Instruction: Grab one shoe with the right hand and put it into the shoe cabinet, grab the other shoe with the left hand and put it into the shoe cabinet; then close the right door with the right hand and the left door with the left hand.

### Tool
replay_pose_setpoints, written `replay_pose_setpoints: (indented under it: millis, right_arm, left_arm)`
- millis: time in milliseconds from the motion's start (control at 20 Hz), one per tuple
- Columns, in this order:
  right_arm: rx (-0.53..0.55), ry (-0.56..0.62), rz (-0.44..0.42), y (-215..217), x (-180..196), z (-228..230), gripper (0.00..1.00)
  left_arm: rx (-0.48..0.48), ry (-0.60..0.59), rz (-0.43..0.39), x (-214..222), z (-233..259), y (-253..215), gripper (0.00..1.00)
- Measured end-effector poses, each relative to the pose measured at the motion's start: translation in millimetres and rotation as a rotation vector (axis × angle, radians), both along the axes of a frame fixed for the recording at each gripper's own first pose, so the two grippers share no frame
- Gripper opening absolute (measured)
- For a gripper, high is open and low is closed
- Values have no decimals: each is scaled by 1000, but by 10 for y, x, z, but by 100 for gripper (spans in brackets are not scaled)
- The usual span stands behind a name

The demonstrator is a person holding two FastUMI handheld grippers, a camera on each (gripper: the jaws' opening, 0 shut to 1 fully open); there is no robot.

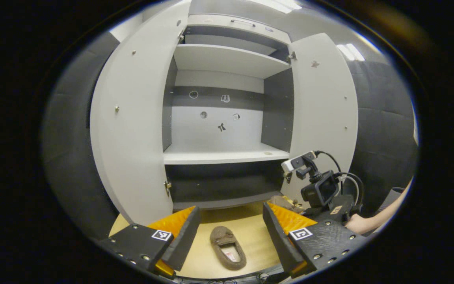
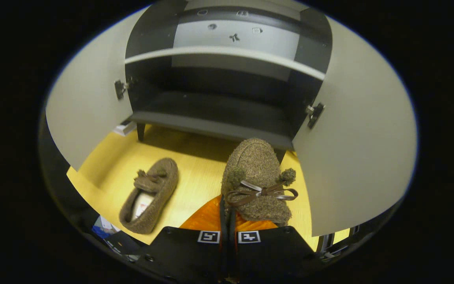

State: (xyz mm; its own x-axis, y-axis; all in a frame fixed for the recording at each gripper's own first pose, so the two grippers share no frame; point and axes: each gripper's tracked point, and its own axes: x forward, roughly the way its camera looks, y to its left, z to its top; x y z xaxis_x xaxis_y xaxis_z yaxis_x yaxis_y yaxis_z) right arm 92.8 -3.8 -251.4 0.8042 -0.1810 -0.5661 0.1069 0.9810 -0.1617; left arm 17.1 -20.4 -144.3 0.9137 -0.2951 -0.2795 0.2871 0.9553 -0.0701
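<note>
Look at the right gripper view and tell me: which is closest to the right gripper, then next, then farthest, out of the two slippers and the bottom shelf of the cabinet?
1. The slipper with the bow, held in the right gripper, its fingers shut on the heel.
2. The other slipper, lying on the floor to the left.
3. The cabinet's bottom shelf, straight ahead, behind both slippers.

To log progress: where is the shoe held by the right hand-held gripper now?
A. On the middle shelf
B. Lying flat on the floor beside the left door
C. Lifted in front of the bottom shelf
C: the right hand-held gripper holds the shoe raised before the bottom shelf.
</note>
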Motion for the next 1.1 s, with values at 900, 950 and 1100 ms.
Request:
replay_pose_setpoints:
  millis: [900, 950, 1100]
  right_arm:
    - [-9, -467, 67, 197, 508, 2783, 3]
    - [-8, -480, 74, 195, 608, 2887, 3]
    - [19, -518, 96, 157, 923, 3157, 0]
  left_arm:
    - [7, -54, -2, -19, 221, 291, 97]
    - [10, -59, -2, 4, 282, 288, 95]
    - [16, -99, 14, 106, 500, 297, 92]
